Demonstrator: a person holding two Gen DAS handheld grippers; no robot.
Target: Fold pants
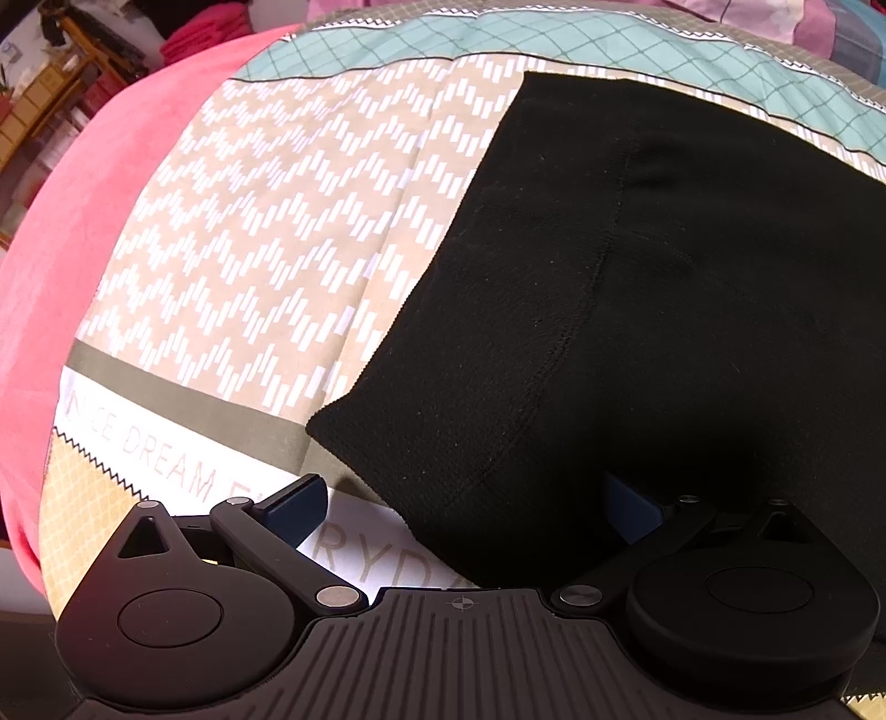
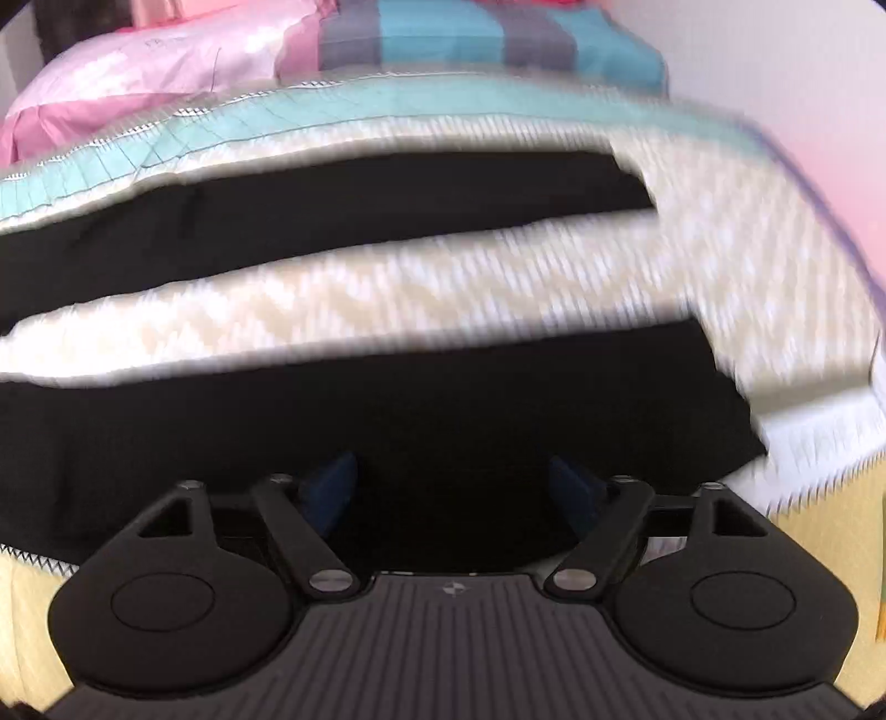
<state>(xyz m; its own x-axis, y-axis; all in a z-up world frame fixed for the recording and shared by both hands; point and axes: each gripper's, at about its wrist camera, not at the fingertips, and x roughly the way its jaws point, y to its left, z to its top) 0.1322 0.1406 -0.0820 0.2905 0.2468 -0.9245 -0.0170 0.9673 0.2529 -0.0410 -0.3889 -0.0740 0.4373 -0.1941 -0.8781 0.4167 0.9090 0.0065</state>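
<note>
Black pants [image 1: 637,310] lie flat on a patterned bedspread [image 1: 266,243]. In the left wrist view I see the waist end, its near corner right in front of my left gripper [image 1: 465,507]. That gripper is open, with the corner of the cloth between its jaws. In the blurred right wrist view the two legs [image 2: 387,410] spread apart, with a strip of bedspread [image 2: 387,277] between them. My right gripper [image 2: 451,482] is open just above the near leg.
A pink blanket [image 1: 72,266] lies along the left edge of the bed. Pink pillows [image 2: 138,77] and a striped blue and grey quilt [image 2: 487,39] sit at the far end. Cluttered shelves [image 1: 50,94] stand at the far left.
</note>
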